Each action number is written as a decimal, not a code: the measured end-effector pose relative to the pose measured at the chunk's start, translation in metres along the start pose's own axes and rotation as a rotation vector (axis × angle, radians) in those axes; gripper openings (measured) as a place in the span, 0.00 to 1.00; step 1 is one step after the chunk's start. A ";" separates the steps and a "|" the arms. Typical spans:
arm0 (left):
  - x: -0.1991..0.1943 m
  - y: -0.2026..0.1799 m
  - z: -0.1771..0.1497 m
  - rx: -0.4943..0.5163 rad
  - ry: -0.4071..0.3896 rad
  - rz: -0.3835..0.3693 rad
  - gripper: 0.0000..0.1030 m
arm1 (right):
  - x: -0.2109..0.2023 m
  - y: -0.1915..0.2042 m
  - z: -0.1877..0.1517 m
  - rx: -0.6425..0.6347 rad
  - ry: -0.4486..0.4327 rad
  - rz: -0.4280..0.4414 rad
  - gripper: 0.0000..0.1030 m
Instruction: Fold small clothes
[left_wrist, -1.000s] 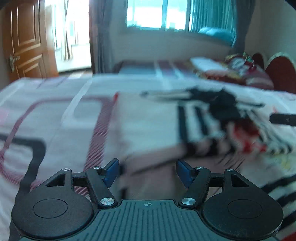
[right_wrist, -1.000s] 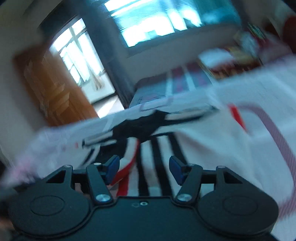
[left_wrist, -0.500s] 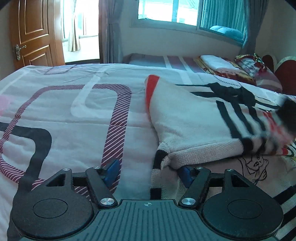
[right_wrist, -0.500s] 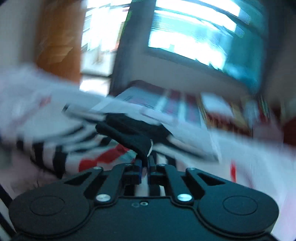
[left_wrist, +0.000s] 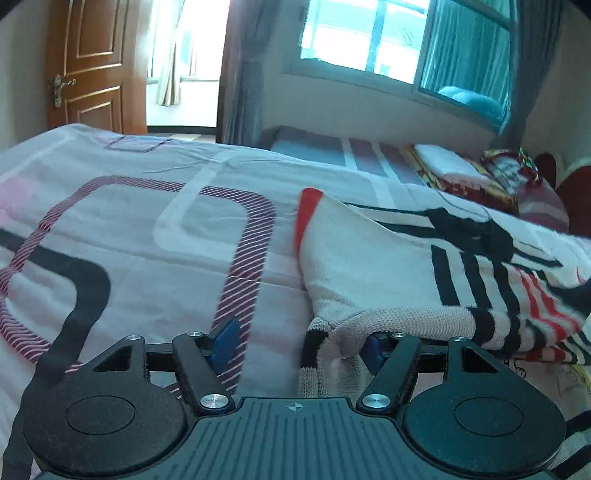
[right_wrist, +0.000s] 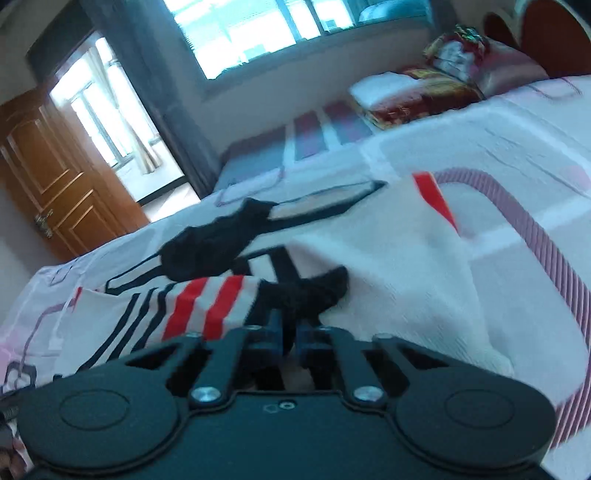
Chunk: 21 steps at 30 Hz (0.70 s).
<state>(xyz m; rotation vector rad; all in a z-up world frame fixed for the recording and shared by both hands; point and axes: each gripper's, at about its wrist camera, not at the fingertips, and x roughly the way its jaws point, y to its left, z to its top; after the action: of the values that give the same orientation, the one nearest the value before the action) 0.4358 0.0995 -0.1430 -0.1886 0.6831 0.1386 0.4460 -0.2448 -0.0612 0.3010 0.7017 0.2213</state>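
Observation:
A small white knitted sweater (left_wrist: 373, 273) with black and red stripes lies on the bed, partly folded over itself. My left gripper (left_wrist: 301, 345) is open, low over the bed; a knit corner of the sweater lies between its blue fingers, close to the right one (left_wrist: 373, 350). In the right wrist view the sweater (right_wrist: 388, 258) spreads ahead. My right gripper (right_wrist: 290, 332) is shut on the sweater's black edge (right_wrist: 306, 291), with a red-striped part just to its left.
The bed cover (left_wrist: 129, 240) is white with black and maroon looped bands. Folded bedding and pillows (left_wrist: 480, 177) lie at the far right by a red headboard (right_wrist: 546, 40). A wooden door (left_wrist: 88, 66) and windows stand behind.
My right gripper closed on the sweater's black edge and swung with it. My left gripper came down to the sweater's near corner, still open.

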 end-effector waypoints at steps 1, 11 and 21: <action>0.002 0.003 -0.002 -0.007 0.012 -0.004 0.66 | -0.008 0.008 0.002 -0.044 -0.044 0.017 0.06; 0.014 0.007 -0.008 -0.040 0.046 -0.022 0.66 | 0.008 -0.004 -0.026 -0.067 0.043 0.006 0.07; 0.009 0.006 -0.005 -0.012 0.037 -0.016 0.66 | -0.008 0.000 -0.023 -0.071 0.018 0.007 0.07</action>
<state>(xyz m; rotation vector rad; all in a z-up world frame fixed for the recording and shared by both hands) 0.4387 0.1048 -0.1531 -0.2086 0.7171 0.1238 0.4253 -0.2428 -0.0733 0.2337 0.7090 0.2553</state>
